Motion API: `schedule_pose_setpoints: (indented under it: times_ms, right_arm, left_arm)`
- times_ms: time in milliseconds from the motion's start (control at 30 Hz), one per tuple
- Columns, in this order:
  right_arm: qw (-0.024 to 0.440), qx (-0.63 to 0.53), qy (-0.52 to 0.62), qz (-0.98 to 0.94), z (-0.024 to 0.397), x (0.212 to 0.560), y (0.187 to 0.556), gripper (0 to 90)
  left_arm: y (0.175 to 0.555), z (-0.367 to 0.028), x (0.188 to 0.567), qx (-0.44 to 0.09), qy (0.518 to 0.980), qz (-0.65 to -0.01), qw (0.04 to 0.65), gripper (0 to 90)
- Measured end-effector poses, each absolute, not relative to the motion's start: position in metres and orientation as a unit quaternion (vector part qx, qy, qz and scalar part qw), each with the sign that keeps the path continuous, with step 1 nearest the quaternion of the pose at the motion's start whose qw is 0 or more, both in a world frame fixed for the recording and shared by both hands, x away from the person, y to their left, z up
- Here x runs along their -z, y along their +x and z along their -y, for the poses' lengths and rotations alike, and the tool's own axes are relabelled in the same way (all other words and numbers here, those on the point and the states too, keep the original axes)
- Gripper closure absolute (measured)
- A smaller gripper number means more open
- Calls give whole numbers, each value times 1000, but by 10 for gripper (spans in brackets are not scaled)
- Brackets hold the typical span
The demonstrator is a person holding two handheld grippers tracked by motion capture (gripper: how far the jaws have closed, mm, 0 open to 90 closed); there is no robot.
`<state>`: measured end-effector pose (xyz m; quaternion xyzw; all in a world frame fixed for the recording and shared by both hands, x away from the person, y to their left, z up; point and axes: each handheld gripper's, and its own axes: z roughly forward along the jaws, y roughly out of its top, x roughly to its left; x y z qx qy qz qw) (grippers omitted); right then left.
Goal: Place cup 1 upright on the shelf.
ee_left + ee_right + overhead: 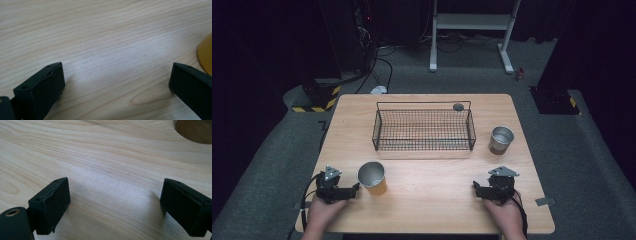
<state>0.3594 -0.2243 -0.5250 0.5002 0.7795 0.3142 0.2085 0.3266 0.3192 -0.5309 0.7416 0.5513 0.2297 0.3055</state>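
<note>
You have not started yet: both jaws are spread, the orange metal-lined cup (372, 178) and steel cup (501, 139) stand outside the black wire basket (424, 146).

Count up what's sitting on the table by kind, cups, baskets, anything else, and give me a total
Cups: 2, an orange cup near the left gripper and a silver cup right of the basket.
Wire baskets: 1, the black basket in the middle of the table.
Small round grey things: 1, a disc at the basket's far right corner.
Total: 4
</note>
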Motion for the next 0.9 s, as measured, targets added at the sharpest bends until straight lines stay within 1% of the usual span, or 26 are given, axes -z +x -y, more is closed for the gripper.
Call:
schedule_pose_setpoints:
  times_ms: [533, 600, 700, 900]
  right_arm:
    - [209, -315, 500, -779, 224, 525, 359, 91]
    - [210, -314, 501, -778, 224, 525, 359, 92]
    - [209, -314, 504, -777, 224, 525, 359, 92]
    - [210, -313, 505, -777, 224, 525, 360, 91]
  left_arm:
    - [327, -323, 528, -213, 758, -531, 314, 5]
    - [326, -324, 526, -215, 758, -528, 316, 5]
    - [319, -325, 518, -223, 750, -522, 340, 6]
    - [306, -326, 510, -239, 743, -517, 351, 4]
